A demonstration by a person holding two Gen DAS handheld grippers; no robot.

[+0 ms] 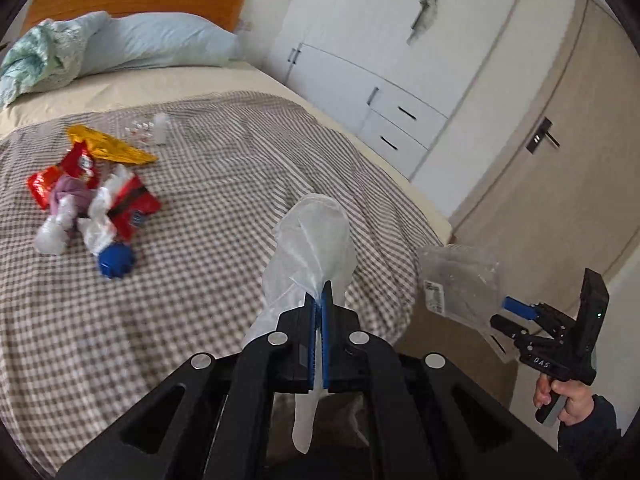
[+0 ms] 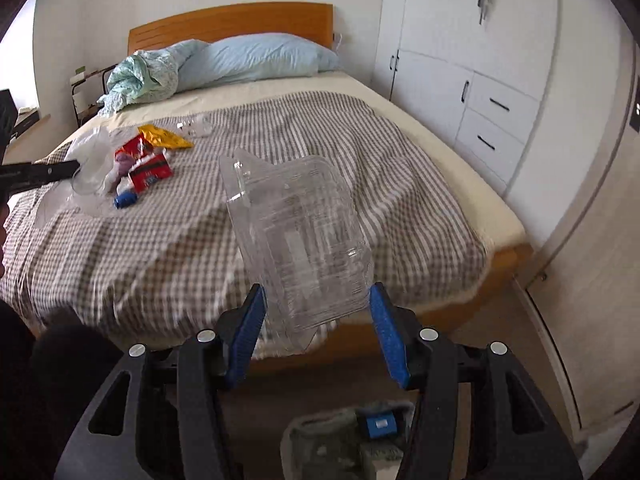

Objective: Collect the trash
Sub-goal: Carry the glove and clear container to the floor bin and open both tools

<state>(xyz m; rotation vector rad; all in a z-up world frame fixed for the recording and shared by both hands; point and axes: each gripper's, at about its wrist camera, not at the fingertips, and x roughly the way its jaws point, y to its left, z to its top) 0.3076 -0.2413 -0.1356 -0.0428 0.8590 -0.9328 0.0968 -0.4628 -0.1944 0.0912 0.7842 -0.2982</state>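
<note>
My left gripper [image 1: 321, 300] is shut on a thin clear plastic bag [image 1: 312, 248] and holds it above the checked blanket [image 1: 200, 300]. My right gripper [image 2: 316, 300] is shut on a clear plastic clamshell box [image 2: 296, 236], held in the air off the bed's foot; it also shows in the left wrist view [image 1: 460, 284]. A trash pile lies on the bed: red wrappers [image 1: 132, 204], a yellow wrapper [image 1: 108, 146], a blue cap [image 1: 116, 262], crumpled clear plastic [image 1: 54, 236] and a blister pack [image 1: 140, 130]. The pile also shows in the right wrist view [image 2: 148, 168].
A white wardrobe with drawers [image 2: 480, 80] stands right of the bed. A beige door [image 1: 560, 140] is at the far right. Blue pillows [image 2: 256, 60] lie by the wooden headboard [image 2: 232, 24]. A bin with trash [image 2: 352, 436] sits on the floor below my right gripper.
</note>
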